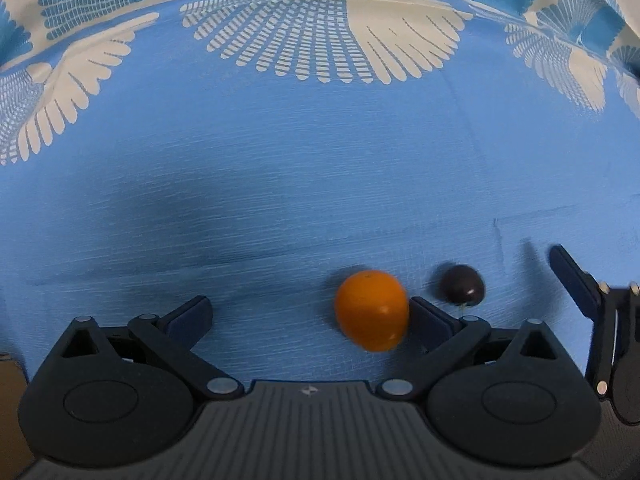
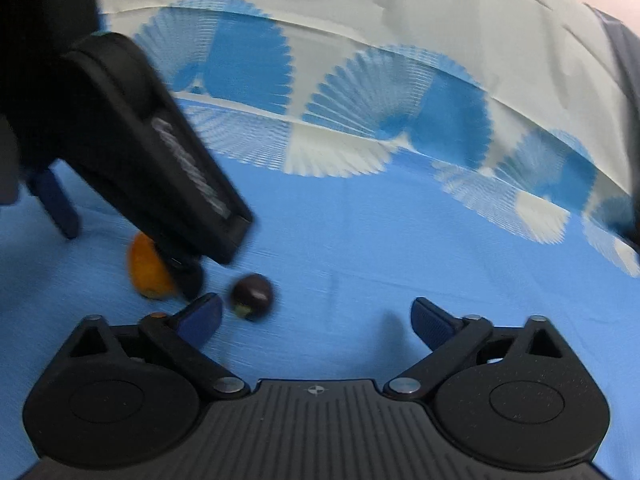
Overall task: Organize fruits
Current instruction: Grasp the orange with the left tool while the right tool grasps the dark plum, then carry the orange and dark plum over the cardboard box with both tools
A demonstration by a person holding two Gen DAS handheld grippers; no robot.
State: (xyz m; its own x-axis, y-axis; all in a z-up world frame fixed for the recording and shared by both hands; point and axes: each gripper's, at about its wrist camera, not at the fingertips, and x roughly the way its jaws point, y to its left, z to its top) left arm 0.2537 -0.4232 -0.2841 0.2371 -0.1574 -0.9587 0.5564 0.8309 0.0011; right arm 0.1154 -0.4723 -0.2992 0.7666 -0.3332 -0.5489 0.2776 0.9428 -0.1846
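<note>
Left wrist view: left gripper (image 1: 310, 314) spread wide, nothing pinched. Orange fruit (image 1: 371, 310) sits on the blue cloth (image 1: 280, 184) inside the gap, hard against the inner face of the right-hand finger; left-hand finger well apart from it. Dark plum-like fruit (image 1: 463, 284) lies just outside that same finger, near the orange fruit but not touching it.

Right wrist view: right gripper (image 2: 316, 316) also spread, empty. The dark fruit (image 2: 253, 291) rests just beside its left-hand fingertip, at the edge of the gap rather than centred. Orange fruit (image 2: 148, 270) partly hidden behind the left gripper's body.

Handling, judged: both fruits small, light, round, smooth-skinned, so likely to roll or squirt out under an off-centre squeeze. The orange one looks firm; take it across its widest middle. The dark one looks softer-skinned and bruisable; close gently, centred. Neither is centred now, so each claw probably needs a sideways shift first.

Room: the two grippers crowd each other around the fruits; contact between them is the main risk. Cloth ahead is open and flat, with a few creases; the patterned border (image 1: 320, 40) lies far ahead. No bowl or tray in view.
</note>
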